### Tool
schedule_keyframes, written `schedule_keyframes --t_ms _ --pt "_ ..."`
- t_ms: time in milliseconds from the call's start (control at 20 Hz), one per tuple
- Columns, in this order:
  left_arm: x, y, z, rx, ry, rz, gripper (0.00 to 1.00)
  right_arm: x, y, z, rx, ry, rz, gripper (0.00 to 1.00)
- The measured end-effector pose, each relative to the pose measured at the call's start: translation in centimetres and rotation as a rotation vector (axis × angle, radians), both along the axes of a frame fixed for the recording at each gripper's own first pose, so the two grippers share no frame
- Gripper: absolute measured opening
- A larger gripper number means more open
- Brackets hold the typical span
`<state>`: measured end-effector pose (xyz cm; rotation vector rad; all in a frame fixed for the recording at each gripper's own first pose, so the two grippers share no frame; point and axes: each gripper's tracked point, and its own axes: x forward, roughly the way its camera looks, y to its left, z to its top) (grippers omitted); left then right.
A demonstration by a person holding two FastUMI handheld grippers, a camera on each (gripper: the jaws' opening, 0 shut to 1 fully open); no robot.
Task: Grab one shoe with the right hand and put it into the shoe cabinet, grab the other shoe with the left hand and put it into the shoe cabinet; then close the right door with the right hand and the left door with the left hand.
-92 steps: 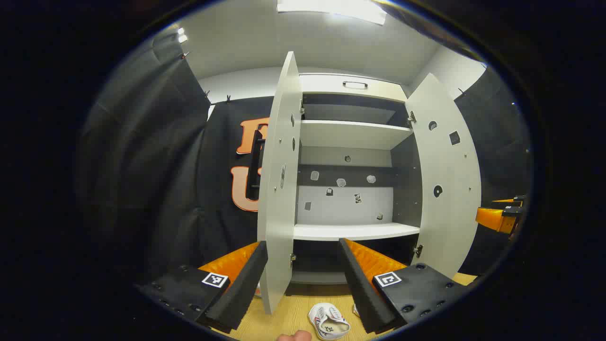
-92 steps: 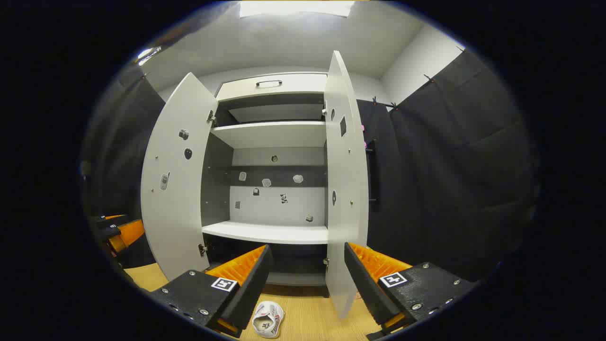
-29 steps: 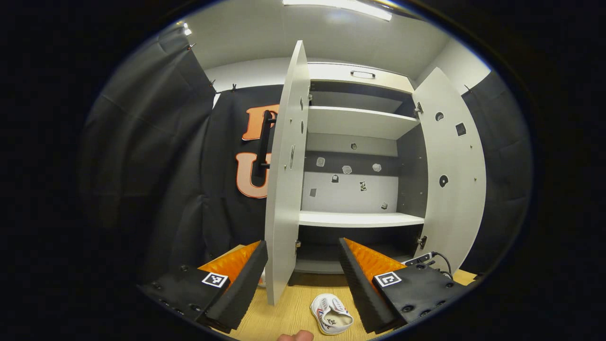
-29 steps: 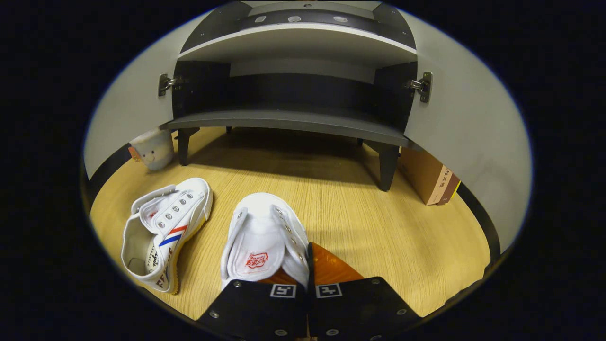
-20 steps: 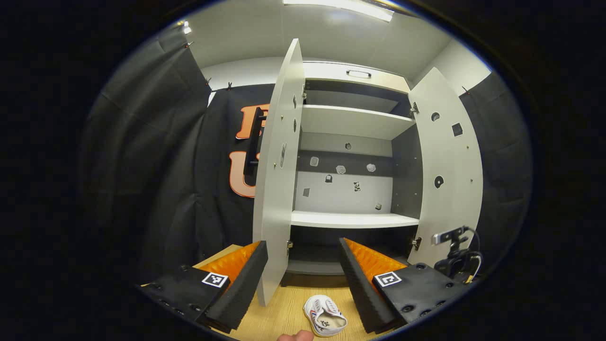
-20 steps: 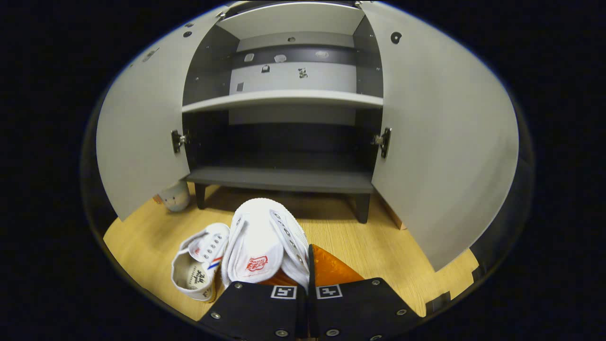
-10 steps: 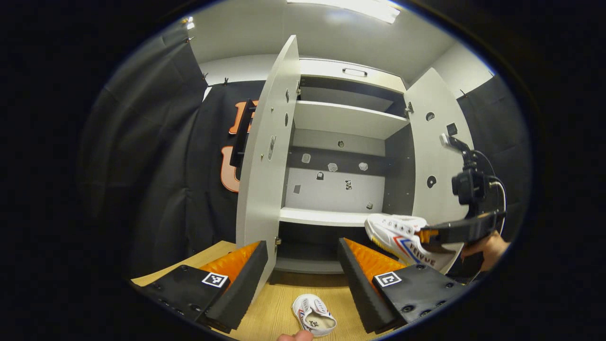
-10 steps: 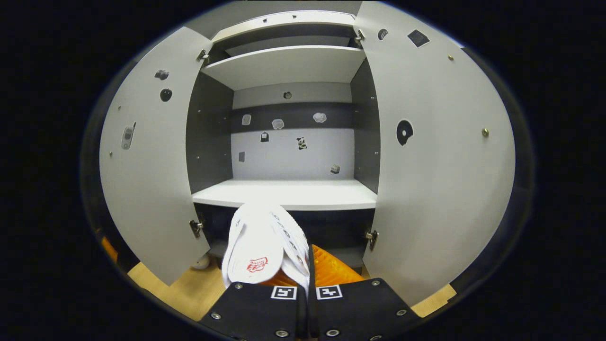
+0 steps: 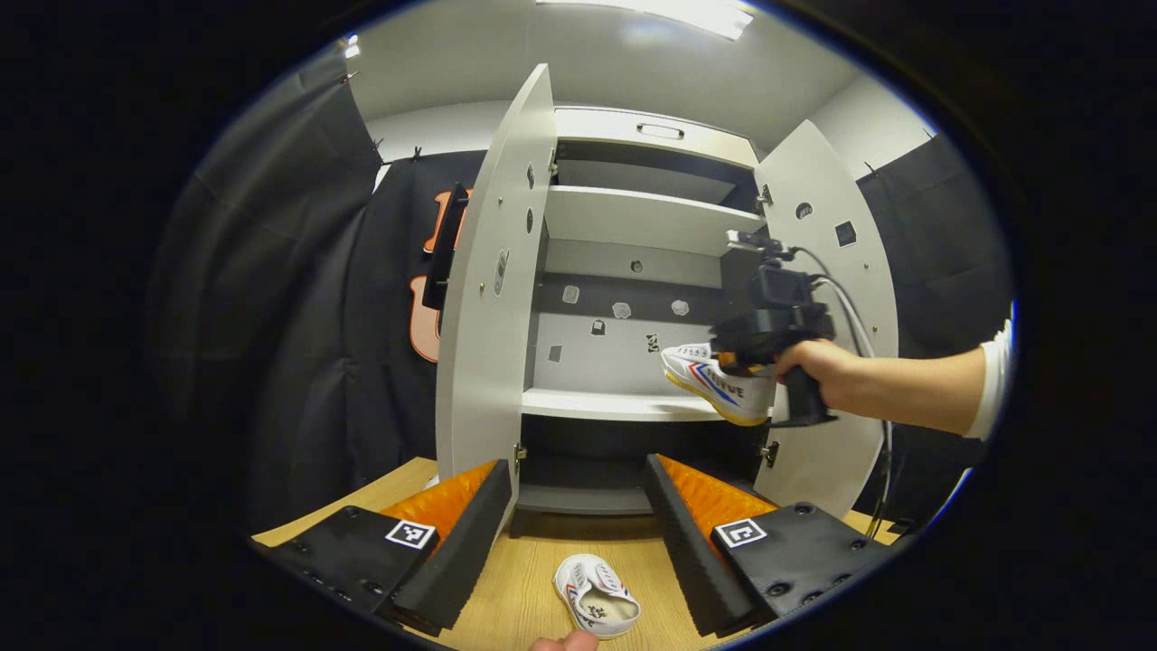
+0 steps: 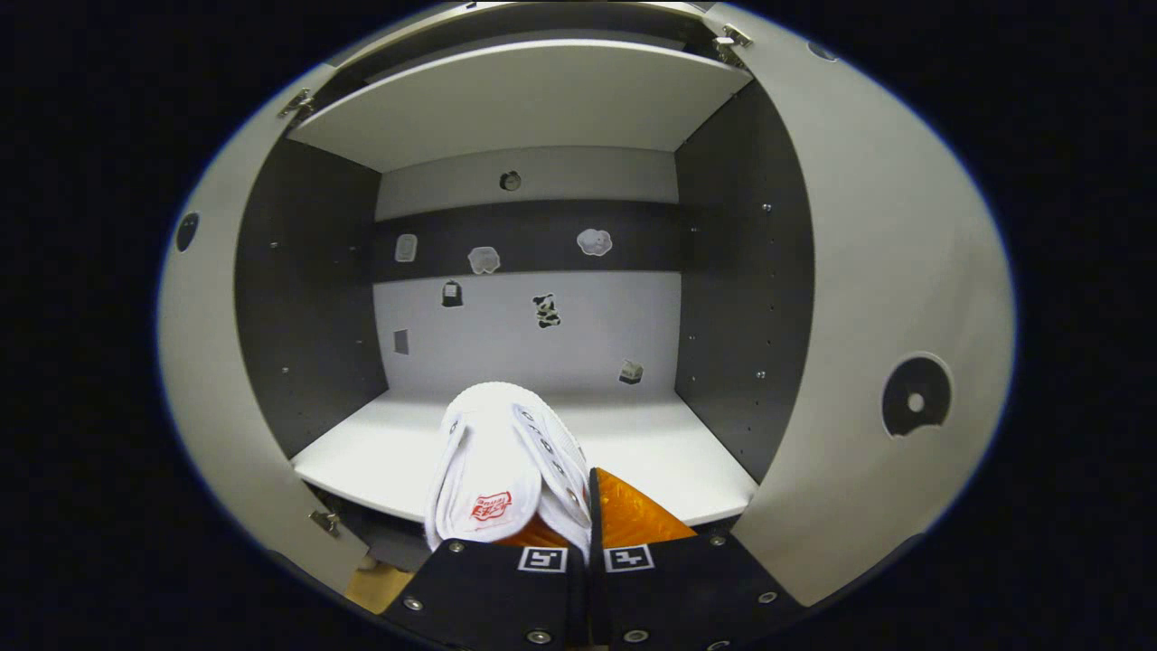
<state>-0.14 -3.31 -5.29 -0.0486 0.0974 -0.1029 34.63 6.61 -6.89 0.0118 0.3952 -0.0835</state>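
Observation:
My right gripper (image 10: 584, 508) is shut on the side wall of a white canvas shoe (image 10: 503, 459). The shoe's toe reaches over the front edge of the white middle shelf (image 10: 669, 457) of the open shoe cabinet. The left gripper view shows the same shoe (image 9: 720, 382) held just above that shelf (image 9: 606, 404) by the right gripper (image 9: 743, 362) in a hand (image 9: 818, 371). My left gripper (image 9: 578, 529) hangs open, low in front of the cabinet. Below it, the other white shoe (image 9: 595, 597) lies on the wooden floor (image 9: 529, 588).
Both cabinet doors stand wide open: the left door (image 9: 484, 298) with a dark bar handle (image 9: 447, 244) on its outer face, and the right door (image 9: 836, 271). An upper shelf (image 9: 633, 217) and a dark bottom shelf (image 9: 578, 497) hold nothing. Black cloth hangs on both sides.
The right gripper has lifted its shoe off the floor and carried it forward into the cabinet opening at middle-shelf height. The left gripper stays open, nearly still.

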Motion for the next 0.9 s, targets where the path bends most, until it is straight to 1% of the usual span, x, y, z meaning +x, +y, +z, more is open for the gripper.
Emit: schedule_keyframes --t_ms 50,150,200,250,300,400,550,600,650,700,750,800,850,900 --pt "-0.1 -0.1 0.1 0.002 0.000 -0.004 0.96 1.7 -0.6 -0.7 -0.009 0.025 -0.034 0.00" --pt "0.0 -0.2 0.4 0.006 -0.006 -0.009 0.96 4.7 -1.1 -2.3 0.016 0.080 -0.093 0.00" --pt "0.0 -0.2 0.3 0.006 -0.006 -0.010 0.96 5.8 -1.1 -3.1 0.035 0.104 -0.110 0.00" --pt "0.1 -0.3 0.2 0.004 -0.003 -0.012 0.99 6.9 -1.1 -3.7 0.047 0.118 -0.120 0.00" --pt "0.2 -0.3 0.2 0.002 0.000 -0.012 0.96 7.6 -1.3 -4.2 0.049 0.130 -0.137 0.00" --pt "0.1 -0.2 0.0 -0.002 0.007 -0.009 0.96 8.5 -1.8 -5.0 0.051 0.158 -0.174 0.00" --pt "0.4 0.1 -0.1 0.008 0.011 -0.002 0.96 9.2 -1.8 -5.9 0.088 0.193 -0.191 0.01" --pt "0.5 0.3 -0.2 0.008 0.010 0.001 0.96 9.2 -1.7 -6.0 0.090 0.197 -0.181 0.03" --pt "0.5 0.4 -0.2 0.005 0.009 0.004 0.96 9.2 -1.6 -6.0 0.079 0.193 -0.167 0.05" --pt "0.7 0.5 -0.1 0.001 0.009 0.006 0.96 8.9 -1.4 -5.8 0.065 0.187 -0.148 0.12" --pt "0.7 0.5 -0.1 -0.002 0.009 0.006 0.96 9.0 -1.1 -5.3 0.056 0.163 -0.126 0.16" --pt "0.9 0.5 -0.2 -0.004 0.010 0.006 0.96 8.8 -0.8 -4.8 0.048 0.148 -0.102 0.22" --pt "1.1 0.4 -0.3 -0.007 0.013 0.005 0.96 8.2 -0.8 -4.3 0.038 0.138 -0.084 0.25" --pt "0.9 0.3 -0.4 -0.012 0.014 0.003 0.96 7.8 -1.0 -3.8 0.023 0.130 -0.070 0.38"
